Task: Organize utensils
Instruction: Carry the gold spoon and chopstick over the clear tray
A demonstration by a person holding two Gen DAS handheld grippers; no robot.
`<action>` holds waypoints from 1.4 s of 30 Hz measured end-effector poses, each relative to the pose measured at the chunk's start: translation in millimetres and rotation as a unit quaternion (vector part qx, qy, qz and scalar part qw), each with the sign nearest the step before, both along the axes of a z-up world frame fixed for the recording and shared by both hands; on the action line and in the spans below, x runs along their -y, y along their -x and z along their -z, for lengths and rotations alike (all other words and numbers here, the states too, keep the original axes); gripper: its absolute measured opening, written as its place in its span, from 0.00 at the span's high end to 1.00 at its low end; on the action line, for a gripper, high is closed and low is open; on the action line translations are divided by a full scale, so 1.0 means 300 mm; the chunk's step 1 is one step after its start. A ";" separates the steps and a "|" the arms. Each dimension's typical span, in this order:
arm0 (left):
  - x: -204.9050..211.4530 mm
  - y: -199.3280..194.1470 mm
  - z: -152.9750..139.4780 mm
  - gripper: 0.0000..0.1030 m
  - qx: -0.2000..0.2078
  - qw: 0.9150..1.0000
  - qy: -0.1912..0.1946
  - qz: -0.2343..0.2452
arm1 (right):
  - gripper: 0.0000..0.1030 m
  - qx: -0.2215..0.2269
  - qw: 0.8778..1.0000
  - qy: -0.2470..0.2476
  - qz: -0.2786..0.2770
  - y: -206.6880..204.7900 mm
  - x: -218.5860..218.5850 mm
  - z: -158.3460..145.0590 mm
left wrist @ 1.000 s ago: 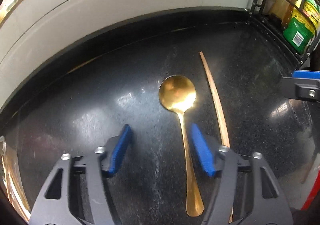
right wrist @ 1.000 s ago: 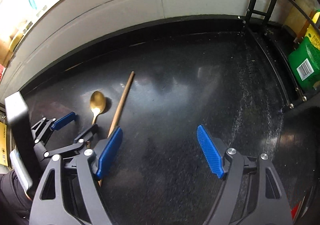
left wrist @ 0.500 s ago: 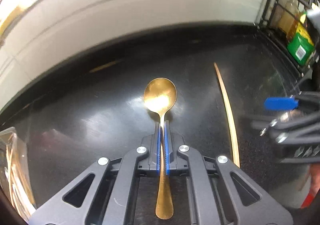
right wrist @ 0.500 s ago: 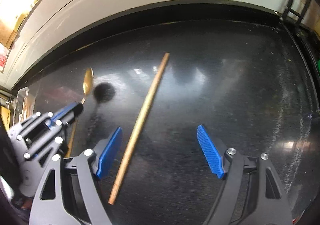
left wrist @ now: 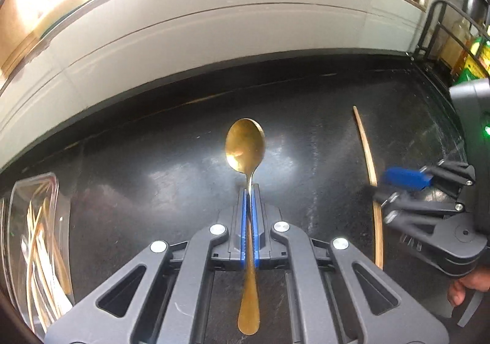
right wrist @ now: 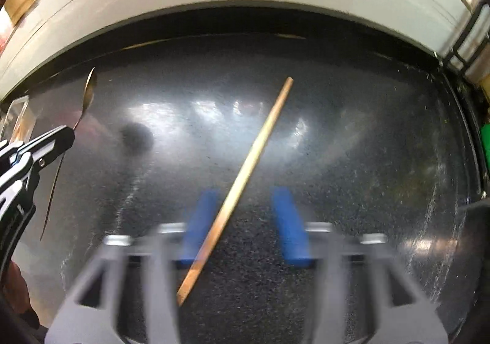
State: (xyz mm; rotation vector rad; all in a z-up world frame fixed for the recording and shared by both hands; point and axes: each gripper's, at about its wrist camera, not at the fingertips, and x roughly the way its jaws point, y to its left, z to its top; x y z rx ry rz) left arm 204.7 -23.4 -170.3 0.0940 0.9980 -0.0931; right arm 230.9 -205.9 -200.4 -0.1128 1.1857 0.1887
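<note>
A clear tray (left wrist: 46, 191) at the bench's (left wrist: 153, 175) left edge holds a loose heap of pale sticks and cutlery. The left tongs (left wrist: 250, 191) clamp the gold spoon (left wrist: 246, 148) by its handle, clear of the bench, bowl pointing away toward the wall; the right tongs (right wrist: 245, 218), blurred, are closing around the chopstick (right wrist: 254, 154), pads not pressing it; it lies flat, running diagonally, far end up and right.

Black speckled counter (left wrist: 153, 178); white backsplash (left wrist: 214, 35); wire rack (left wrist: 441, 25), perhaps bottles inside.
</note>
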 end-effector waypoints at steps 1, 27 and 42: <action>-0.009 0.001 -0.004 1.00 -0.002 1.000 0.002 -0.005 | 0.92 -0.006 1.000 -0.003 -0.003 0.000 -0.006 -0.002; -0.215 0.268 -0.209 1.00 0.043 0.996 0.017 -0.076 | 0.93 0.058 0.997 -0.033 -0.050 0.148 -0.134 -0.291; -0.086 0.293 0.012 0.15 0.005 0.997 -0.012 -0.075 | 0.93 0.018 0.998 -0.036 -0.041 0.129 -0.035 -0.100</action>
